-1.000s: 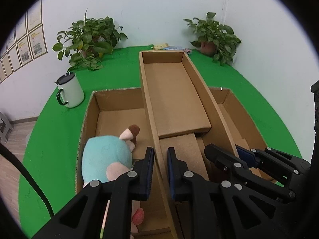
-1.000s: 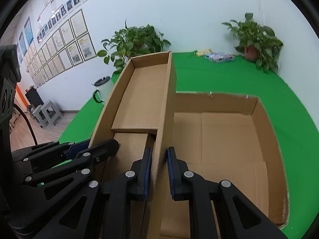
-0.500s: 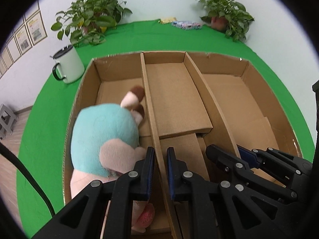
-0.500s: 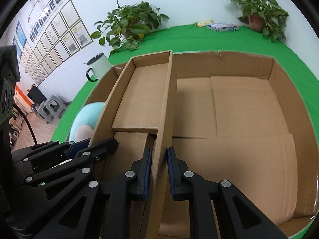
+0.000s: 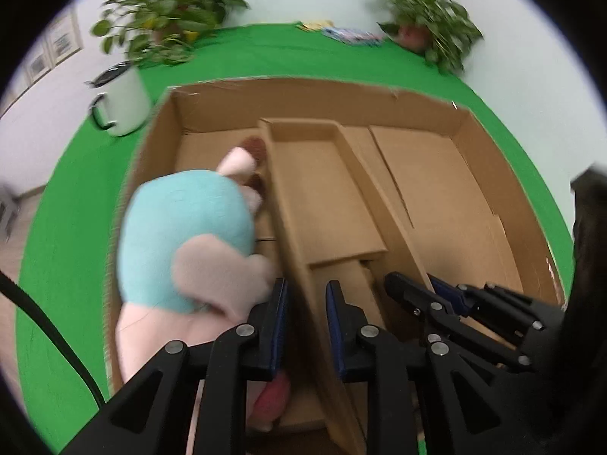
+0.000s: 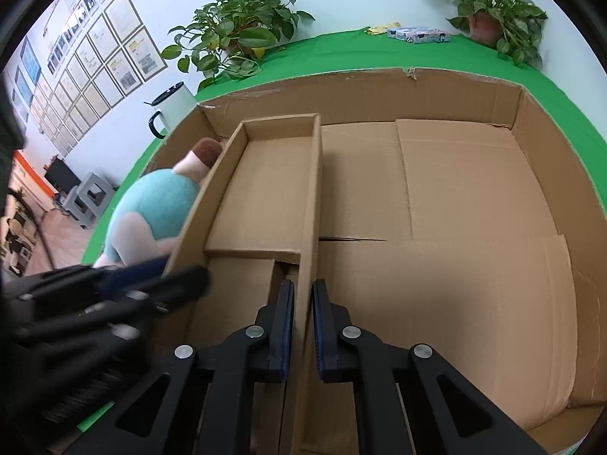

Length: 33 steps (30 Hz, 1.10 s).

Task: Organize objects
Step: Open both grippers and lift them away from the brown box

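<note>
The narrow tray (image 6: 273,189) has been lowered into the big box (image 6: 538,121). The left gripper (image 5: 303,303) is opening around its left wall; the right gripper (image 6: 302,303) is clamped on its right wall. Open floor is left rightward, on green cloth (image 6: 379,57).

Plain brown cardboard box (image 6: 436,87) on a bright green cloth (image 6: 341,53); teal-and-pink plush toy (image 5: 186,242); white mug (image 5: 121,102), black lid.

Plush toy (image 5: 182,242) in carton (image 5: 489,159), left of insert (image 5: 322,197)
</note>
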Available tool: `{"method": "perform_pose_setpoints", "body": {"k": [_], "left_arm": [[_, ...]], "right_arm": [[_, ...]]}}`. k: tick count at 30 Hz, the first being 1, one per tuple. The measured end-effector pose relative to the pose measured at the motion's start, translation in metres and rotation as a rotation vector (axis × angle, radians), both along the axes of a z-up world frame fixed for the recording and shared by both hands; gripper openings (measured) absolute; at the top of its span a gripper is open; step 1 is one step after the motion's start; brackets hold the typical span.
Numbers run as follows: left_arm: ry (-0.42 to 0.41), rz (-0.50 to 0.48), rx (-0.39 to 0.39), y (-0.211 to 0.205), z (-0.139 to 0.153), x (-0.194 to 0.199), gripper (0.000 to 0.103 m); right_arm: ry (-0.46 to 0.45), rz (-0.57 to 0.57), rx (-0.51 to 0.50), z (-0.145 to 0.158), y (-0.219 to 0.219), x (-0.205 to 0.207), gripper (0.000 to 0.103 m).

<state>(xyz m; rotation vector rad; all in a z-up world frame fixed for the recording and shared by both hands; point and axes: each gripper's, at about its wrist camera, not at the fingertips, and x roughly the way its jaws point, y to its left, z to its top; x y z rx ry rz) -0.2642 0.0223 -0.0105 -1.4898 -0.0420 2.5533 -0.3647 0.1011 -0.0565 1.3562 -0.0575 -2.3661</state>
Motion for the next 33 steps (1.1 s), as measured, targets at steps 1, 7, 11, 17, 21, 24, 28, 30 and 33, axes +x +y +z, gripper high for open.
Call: {"method": "perform_pose_setpoints", "body": {"k": [1, 7, 11, 17, 21, 24, 28, 30, 33], "left_arm": [[0.011, 0.004, 0.016, -0.003, 0.004, 0.003, 0.021], [0.073, 0.032, 0.009, -0.013, 0.018, 0.022, 0.021], [0.108, 0.06, 0.014, -0.022, 0.026, 0.029, 0.021], [0.176, 0.067, -0.001, -0.026, 0.041, 0.041, 0.021], [0.271, 0.079, -0.015, -0.028, 0.055, 0.06, 0.034], [0.38, 0.086, -0.035, -0.026, 0.067, 0.08, 0.058], [0.568, 0.151, -0.072, -0.023, 0.082, 0.119, 0.082], [0.565, 0.156, -0.061, -0.021, 0.082, 0.129, 0.082], [0.544, 0.144, -0.045, -0.017, 0.078, 0.14, 0.082]], "right_arm": [[-0.002, -0.007, 0.0, -0.001, -0.001, 0.0, 0.008], [-0.008, 0.0, 0.014, -0.005, -0.008, 0.004, 0.008], [-0.004, 0.009, 0.029, -0.007, -0.011, 0.009, 0.009], [0.053, 0.027, 0.032, 0.006, -0.011, 0.016, 0.017], [0.144, 0.026, 0.013, 0.036, -0.001, 0.032, 0.056], [0.224, 0.031, -0.007, 0.064, 0.015, 0.061, 0.084], [0.378, 0.041, 0.024, 0.091, 0.035, 0.122, 0.096], [0.461, 0.043, 0.06, 0.098, 0.043, 0.147, 0.101], [0.556, 0.016, 0.078, 0.102, 0.055, 0.184, 0.102]]}}
